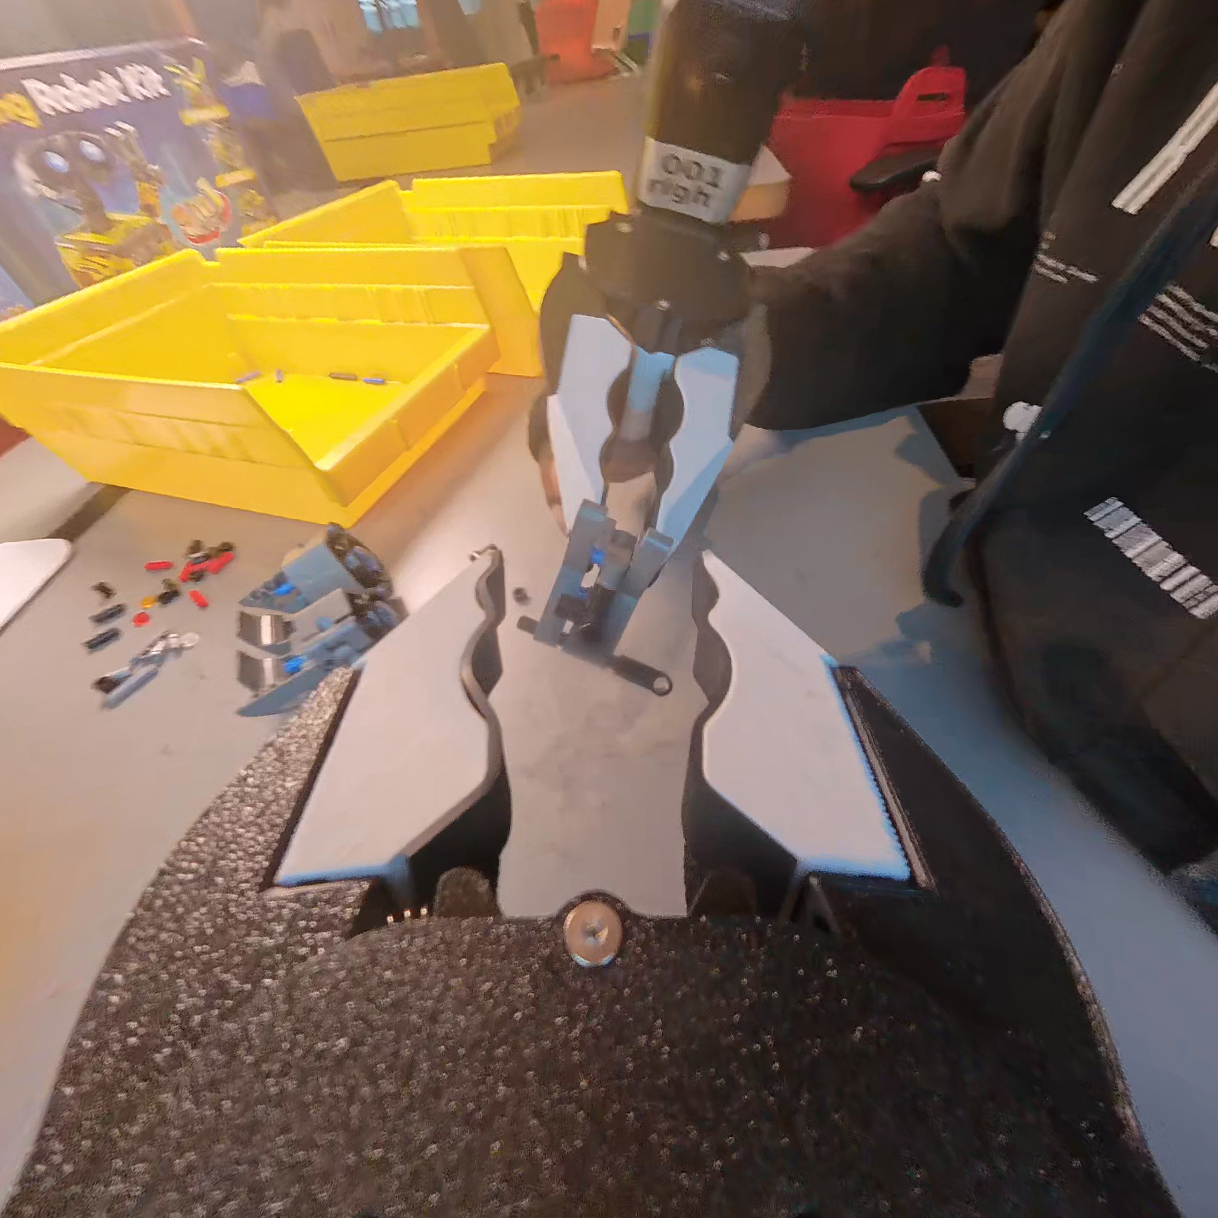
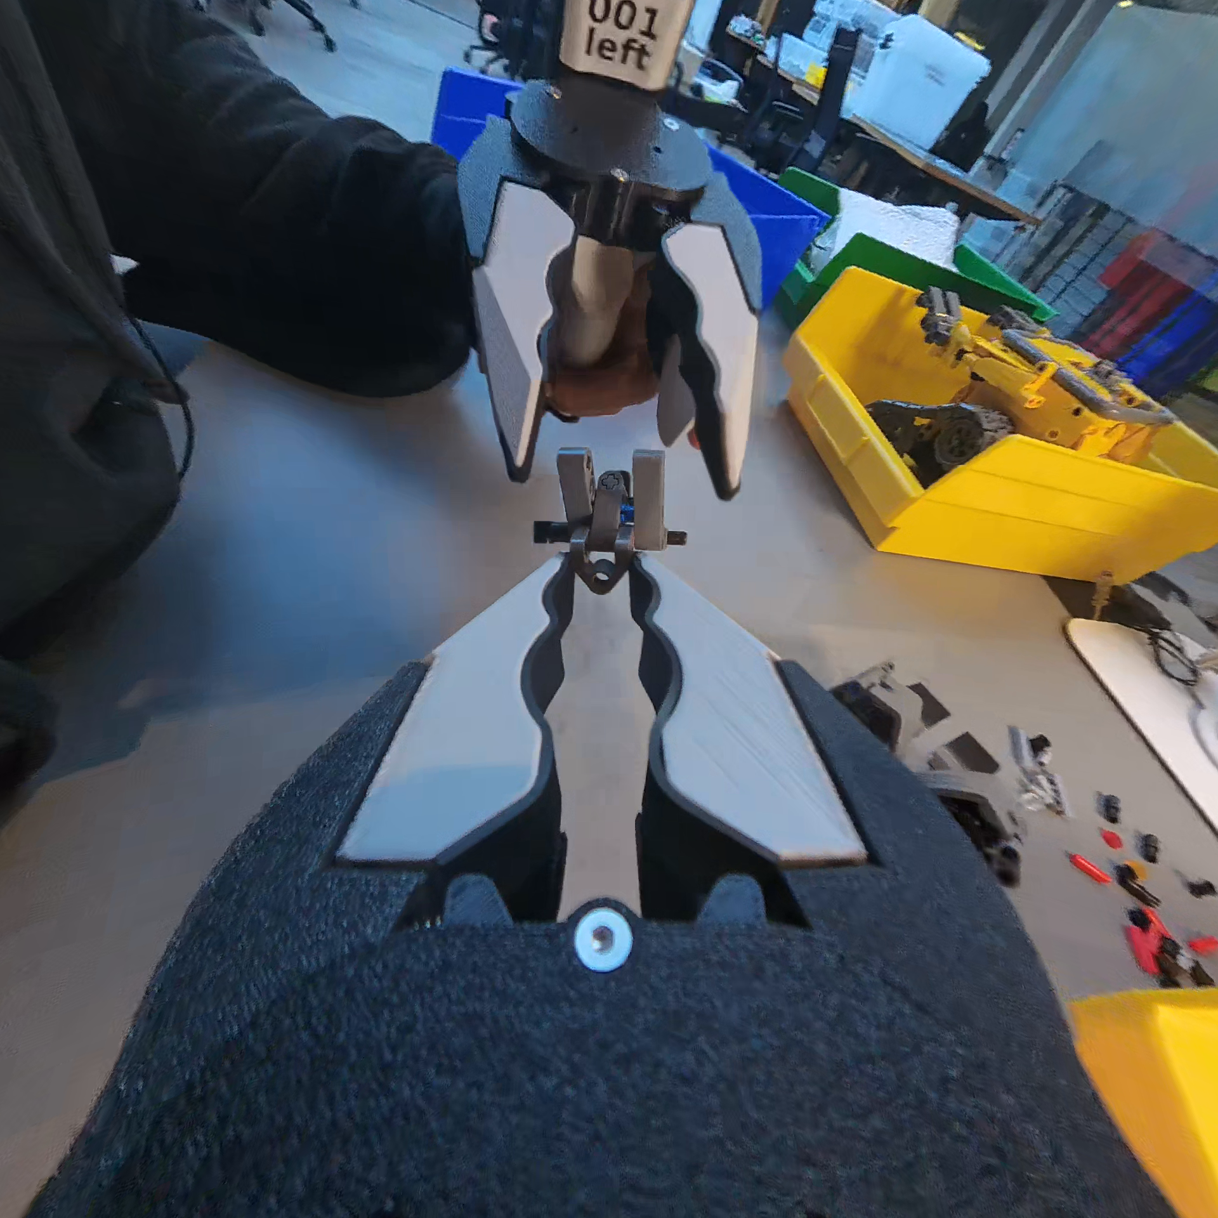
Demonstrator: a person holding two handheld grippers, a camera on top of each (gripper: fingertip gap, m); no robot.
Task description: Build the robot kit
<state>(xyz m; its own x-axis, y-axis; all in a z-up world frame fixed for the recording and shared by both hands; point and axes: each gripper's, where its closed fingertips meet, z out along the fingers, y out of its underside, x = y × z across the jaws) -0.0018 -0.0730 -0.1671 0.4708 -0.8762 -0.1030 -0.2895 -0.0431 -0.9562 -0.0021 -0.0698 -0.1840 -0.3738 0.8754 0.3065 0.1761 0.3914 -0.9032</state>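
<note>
My right gripper (image 2: 598,561) is shut on a small grey building-brick assembly (image 2: 609,507) with blue pins and a black axle. It grips the assembly at its near end. In the left wrist view the right gripper (image 1: 623,527) comes down from above, and the assembly (image 1: 586,593) stands tilted with its black axle (image 1: 633,667) near the grey table. My left gripper (image 1: 600,560) is open and empty, with its fingers on either side of the assembly and not touching it. It faces the right gripper from the far side (image 2: 623,481).
A larger grey brick assembly (image 1: 316,613) and loose red and black small parts (image 1: 165,586) lie to the left. Several yellow bins (image 1: 231,395) stand behind. A yellow bin (image 2: 850,408) holds a yellow tracked model (image 2: 1015,382). A person's dark sleeve (image 1: 923,296) is on the right. Less than 4 cm separates the two grippers' tips.
</note>
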